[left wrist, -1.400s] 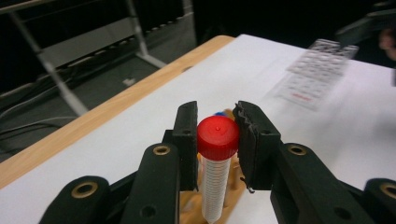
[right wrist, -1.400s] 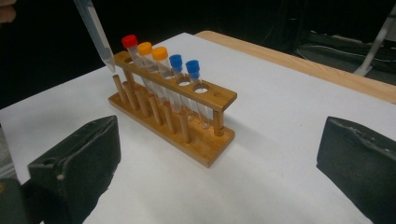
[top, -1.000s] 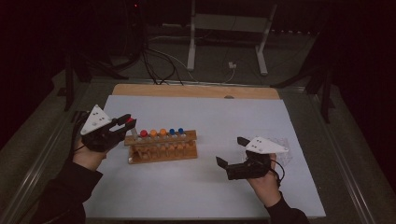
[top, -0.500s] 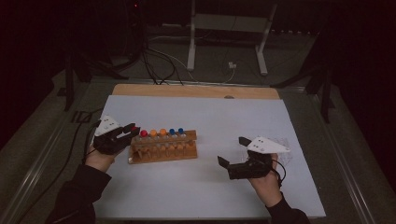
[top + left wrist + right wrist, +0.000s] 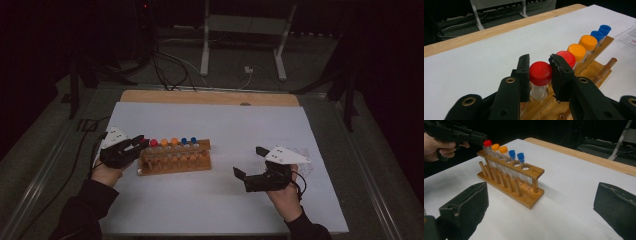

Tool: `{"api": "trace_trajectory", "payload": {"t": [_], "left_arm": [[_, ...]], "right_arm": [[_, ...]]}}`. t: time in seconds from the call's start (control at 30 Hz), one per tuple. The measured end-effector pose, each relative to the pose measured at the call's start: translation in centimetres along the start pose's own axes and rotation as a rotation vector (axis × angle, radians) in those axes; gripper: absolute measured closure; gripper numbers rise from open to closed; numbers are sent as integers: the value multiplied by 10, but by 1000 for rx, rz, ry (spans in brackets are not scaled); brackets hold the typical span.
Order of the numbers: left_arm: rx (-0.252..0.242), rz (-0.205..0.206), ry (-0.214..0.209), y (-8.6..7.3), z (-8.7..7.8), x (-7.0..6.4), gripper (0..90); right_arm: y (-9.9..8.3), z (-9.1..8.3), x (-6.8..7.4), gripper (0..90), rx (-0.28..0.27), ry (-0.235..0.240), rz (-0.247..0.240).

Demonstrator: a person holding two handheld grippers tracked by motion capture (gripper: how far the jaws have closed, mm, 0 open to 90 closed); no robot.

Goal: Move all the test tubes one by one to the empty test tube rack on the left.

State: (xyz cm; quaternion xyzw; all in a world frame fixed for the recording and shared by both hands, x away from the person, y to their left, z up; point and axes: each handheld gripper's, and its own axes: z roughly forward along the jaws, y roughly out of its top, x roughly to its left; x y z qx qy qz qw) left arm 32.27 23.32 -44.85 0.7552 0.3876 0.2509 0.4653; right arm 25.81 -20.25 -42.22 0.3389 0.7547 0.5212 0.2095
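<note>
Wooden test-tube rack [image 5: 175,159] stands left of centre on the white-covered bench [image 5: 225,125]. It carries six capped tubes in a row: two red, two orange, two blue, with one hole free at the blue end.

Left hand-held gripper [image 5: 540,75] is at the rack's red end. Its jaws stand either side of the end red-capped tube [image 5: 540,73], close to the cap on both sides; one pad looks to be touching, the other shows a thin gap, so I judge the grip not yet firm. The tube sits upright and fully seated in its hole. The approach is level with the cap, which fits a straight upward lift: the cap is the widest part and clears the neighbouring red cap [image 5: 567,58].

Right hand-held gripper [image 5: 250,167] is held well apart from the rack, on the bench's right side, jaws wide and holding nothing. From its own view it faces the rack's blue end [image 5: 521,157], probably waiting to steady the rack or receive the tube.

Risk: the light rack may tip if the tube binds.
</note>
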Motion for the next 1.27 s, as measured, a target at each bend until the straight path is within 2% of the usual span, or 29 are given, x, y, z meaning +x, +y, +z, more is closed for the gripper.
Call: {"api": "trace_trajectory", "payload": {"t": [0.03,0.1,0.17,0.23,0.27,0.33,0.4,0.47,0.53,0.57,0.6,0.7,0.77,0.83,0.9,0.93,1.0,1.07,1.27], "left_arm": [[-3,-5,-20,0,-1,1,692],[-14,0,-11,1,-5,0,541],[-41,-10,-26,2,-14,0,401],[-61,-4,-37,4,-26,-4,324],[-70,-7,-45,4,-30,-6,254],[-86,-7,-89,4,-40,-13,169],[-97,16,-156,0,-48,-23,136],[-109,32,-203,-6,-52,-33,74],[-116,58,-254,-13,-53,-43,61],[-110,71,-261,-17,-52,-48,22],[-111,86,-272,-21,-51,-53,19],[-112,98,-301,-35,-44,-63,15],[-103,117,-297,-45,-37,-68,15],[-115,113,-296,-57,-30,-71,14],[-107,130,-295,-67,-24,-75,10],[-93,133,-306,-69,-22,-75,10],[-74,143,-295,-70,-19,-76,10],[-59,136,-299,-71,-17,-75,11],[-47,146,-302,-72,-16,-76,11]], "right_arm": [[0,0,0,0,-1,-1,-1],[0,-1,-1,0,-2,1,4],[0,-2,-2,0,-2,1,2],[-1,-4,-2,0,-4,-3,-1],[-1,-6,-3,0,-5,-4,0],[-3,-9,-4,0,-8,-5,-3],[-7,-12,-6,0,-6,-2,-12],[-12,-13,-7,0,0,-11,-20],[-18,-15,-9,0,9,-19,-27],[-22,-16,-10,0,16,-29,-34],[-26,-17,-11,0,18,-35,-38],[-35,-18,-13,0,30,-39,-42],[-40,-19,-13,0,28,-40,-46],[-47,-20,-14,0,33,-49,-57],[-52,-20,-14,0,51,-36,-47],[-54,-18,-15,0,60,-32,-48],[-56,-15,-14,0,71,-37,-70],[-57,-12,-13,0,85,-39,-82],[-60,-7,-12,0,108,-27,-90]]}}
